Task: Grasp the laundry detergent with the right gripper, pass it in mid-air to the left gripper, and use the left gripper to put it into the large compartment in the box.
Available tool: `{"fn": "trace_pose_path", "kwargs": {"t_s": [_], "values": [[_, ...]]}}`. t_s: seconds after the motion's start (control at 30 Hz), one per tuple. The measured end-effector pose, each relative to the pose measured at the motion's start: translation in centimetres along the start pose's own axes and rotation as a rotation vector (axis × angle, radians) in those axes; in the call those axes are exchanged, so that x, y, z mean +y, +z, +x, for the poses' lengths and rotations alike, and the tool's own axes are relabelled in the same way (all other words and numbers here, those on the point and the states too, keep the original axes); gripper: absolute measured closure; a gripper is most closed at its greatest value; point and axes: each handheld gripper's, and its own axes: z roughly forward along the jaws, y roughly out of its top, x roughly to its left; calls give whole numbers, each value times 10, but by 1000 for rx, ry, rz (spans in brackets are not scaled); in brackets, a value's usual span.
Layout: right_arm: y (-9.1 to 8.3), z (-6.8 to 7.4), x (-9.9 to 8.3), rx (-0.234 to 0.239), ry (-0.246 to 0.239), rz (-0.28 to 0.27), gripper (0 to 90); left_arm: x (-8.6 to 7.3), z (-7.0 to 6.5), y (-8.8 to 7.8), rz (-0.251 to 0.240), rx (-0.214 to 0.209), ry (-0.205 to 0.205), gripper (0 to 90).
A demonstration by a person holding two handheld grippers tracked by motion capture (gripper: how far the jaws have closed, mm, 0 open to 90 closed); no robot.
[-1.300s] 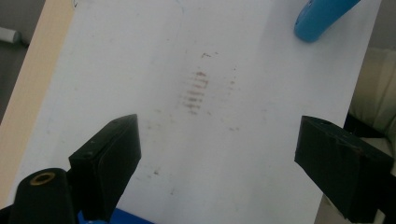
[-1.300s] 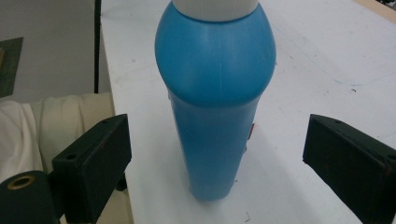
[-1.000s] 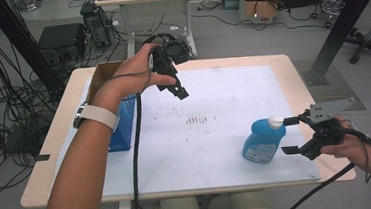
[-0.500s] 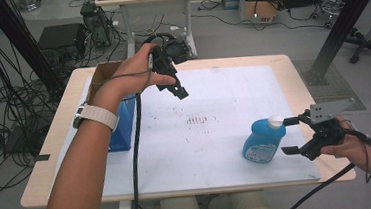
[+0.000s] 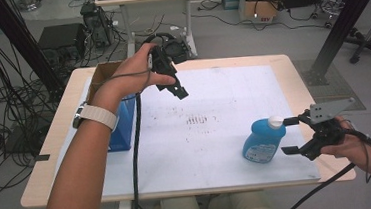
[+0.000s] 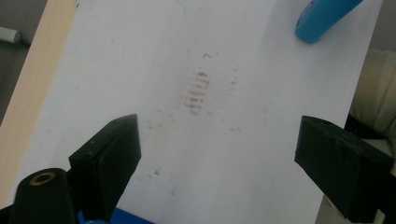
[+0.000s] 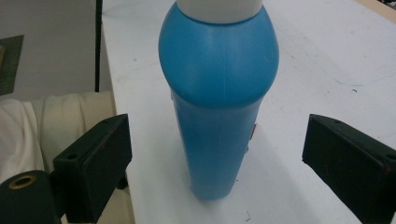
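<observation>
Jaws on both my grippers stand wide, nothing pinched in either. Right gripper (image 5: 290, 136) sits low at the near right of the table, just right of the blue plastic bottle with the white cap (image 5: 263, 139). In the right gripper view that bottle (image 7: 218, 102) stands upright on the white sheet (image 7: 327, 60), framed between my two black jaws with a clear gap on each side, pads not touching it. I see a white label on the bottle's lower front from the high view. Bottle is at the near right part of the sheet, well apart from everything else on the table.

Left gripper (image 5: 178, 91) hangs raised over the far left-centre of the white sheet (image 5: 223, 96), tilted down toward the middle, held in my left hand (image 5: 138, 73) with a white wristband on that arm. Left gripper view looks down on bare sheet with a smudged brown patch of marks (image 6: 196, 91) between the spread jaws; bottle's blue body (image 6: 322, 16) pokes in at the top right corner, far from the jaws.

Blue box-like container (image 5: 123, 127) sits at the left edge of the light wooden table (image 5: 291, 71), with a brown cardboard box (image 5: 102, 75) just beyond it on the far side. Black cable trails from each gripper toward me.
</observation>
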Motion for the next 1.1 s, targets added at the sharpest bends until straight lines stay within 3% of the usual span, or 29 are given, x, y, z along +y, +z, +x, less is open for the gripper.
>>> {"fn": "trace_pose_path", "kwargs": {"t_s": [1.1], "values": [[1,0,0,3,-2,4,85,-1,0,-1,-5,0,-5,146]]}}
